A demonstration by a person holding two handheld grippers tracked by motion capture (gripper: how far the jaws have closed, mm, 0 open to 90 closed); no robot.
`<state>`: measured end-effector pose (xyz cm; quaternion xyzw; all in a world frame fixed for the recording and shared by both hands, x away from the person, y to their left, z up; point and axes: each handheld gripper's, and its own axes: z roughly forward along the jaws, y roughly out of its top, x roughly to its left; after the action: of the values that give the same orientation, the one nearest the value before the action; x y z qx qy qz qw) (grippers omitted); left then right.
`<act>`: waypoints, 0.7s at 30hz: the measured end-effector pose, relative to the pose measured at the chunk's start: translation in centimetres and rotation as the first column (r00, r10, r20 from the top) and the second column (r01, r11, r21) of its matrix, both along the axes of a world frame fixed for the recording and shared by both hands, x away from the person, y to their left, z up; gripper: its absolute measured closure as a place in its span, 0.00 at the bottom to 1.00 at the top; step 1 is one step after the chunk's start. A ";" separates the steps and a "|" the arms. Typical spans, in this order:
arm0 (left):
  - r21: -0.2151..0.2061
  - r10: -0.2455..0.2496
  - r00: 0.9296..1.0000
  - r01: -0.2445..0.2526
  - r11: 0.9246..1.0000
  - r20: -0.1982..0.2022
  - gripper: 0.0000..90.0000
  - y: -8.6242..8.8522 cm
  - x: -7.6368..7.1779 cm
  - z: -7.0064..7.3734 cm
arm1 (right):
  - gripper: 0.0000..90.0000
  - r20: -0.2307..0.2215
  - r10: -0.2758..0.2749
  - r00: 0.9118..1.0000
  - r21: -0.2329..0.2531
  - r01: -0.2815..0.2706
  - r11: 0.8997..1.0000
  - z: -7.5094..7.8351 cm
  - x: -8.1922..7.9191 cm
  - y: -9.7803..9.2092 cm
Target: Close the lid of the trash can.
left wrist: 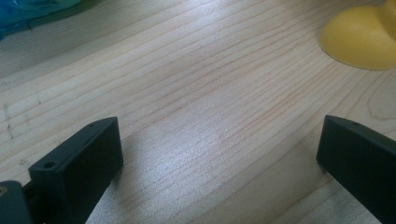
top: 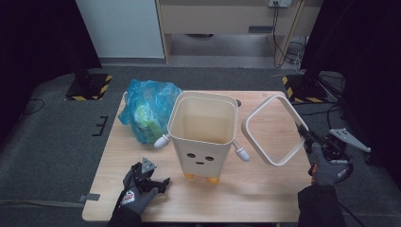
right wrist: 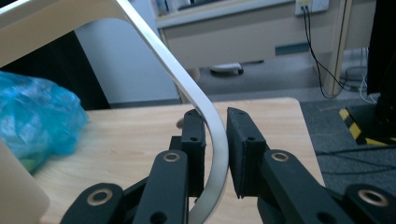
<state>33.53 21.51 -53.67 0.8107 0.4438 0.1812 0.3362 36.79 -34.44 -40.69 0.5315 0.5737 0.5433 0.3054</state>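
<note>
One bin (top: 203, 137), one rim ring (top: 274, 130) — clamped in right tool (right wrist: 215, 140); one blue bag (top: 147, 111).

No words, brands or numbers can be read anywhere. The left glove (top: 130, 198) carries a red-and-white logo too small to make out. The bin (top: 202, 137) bears only a plain face of two dots and a dash.

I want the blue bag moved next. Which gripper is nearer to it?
Left. The left gripper rests on the table just below the blue bag; the right gripper holds the rim ring across the bin.
</note>
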 end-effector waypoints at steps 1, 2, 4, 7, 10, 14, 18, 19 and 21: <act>0.000 0.000 1.000 0.000 1.000 0.000 0.00 0.0 0.0 0.0 | 0.87 0.011 0.000 1.000 0.003 0.000 1.000 0.3 -0.1 0.0; 0.000 0.000 1.000 0.000 1.000 0.000 0.00 0.0 0.0 0.0 | 0.87 0.021 0.002 1.000 0.004 -0.002 1.000 0.6 -0.2 0.0; 0.000 0.000 1.000 0.000 1.000 0.000 0.00 0.0 0.0 0.0 | 0.87 0.039 0.004 0.999 0.007 -0.005 1.000 1.2 -0.5 -0.1; 0.000 0.000 1.000 0.000 1.000 0.000 0.00 0.0 0.0 0.0 | 0.87 0.070 0.006 0.998 0.021 -0.008 1.000 1.9 -0.9 -0.3; 0.000 0.000 1.000 0.000 1.000 0.000 0.00 0.0 0.0 0.0 | 0.87 0.098 0.009 0.995 0.034 -0.012 0.999 2.7 -1.3 -0.3; 0.000 0.000 1.000 0.000 1.000 0.000 0.00 0.0 0.0 0.0 | 0.87 0.134 0.016 0.991 0.030 -0.021 0.999 3.6 -1.7 0.0; 0.000 0.000 1.000 0.000 1.000 0.000 0.00 0.0 0.0 0.0 | 0.87 0.158 0.023 0.987 0.023 -0.027 0.999 4.4 -2.1 0.5; 0.000 0.000 1.000 0.000 1.000 0.000 0.00 0.0 0.0 0.0 | 0.87 0.163 0.024 0.986 0.022 -0.027 0.999 4.5 -2.1 0.6; 0.000 0.000 1.000 0.000 1.000 0.000 0.00 0.0 0.0 0.0 | 0.87 0.172 0.025 0.985 0.023 -0.029 0.999 4.8 -2.3 0.8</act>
<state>33.52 21.51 -53.67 0.8107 0.4438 0.1812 0.3361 34.53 -33.66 -35.87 0.4789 0.5455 0.5982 0.3396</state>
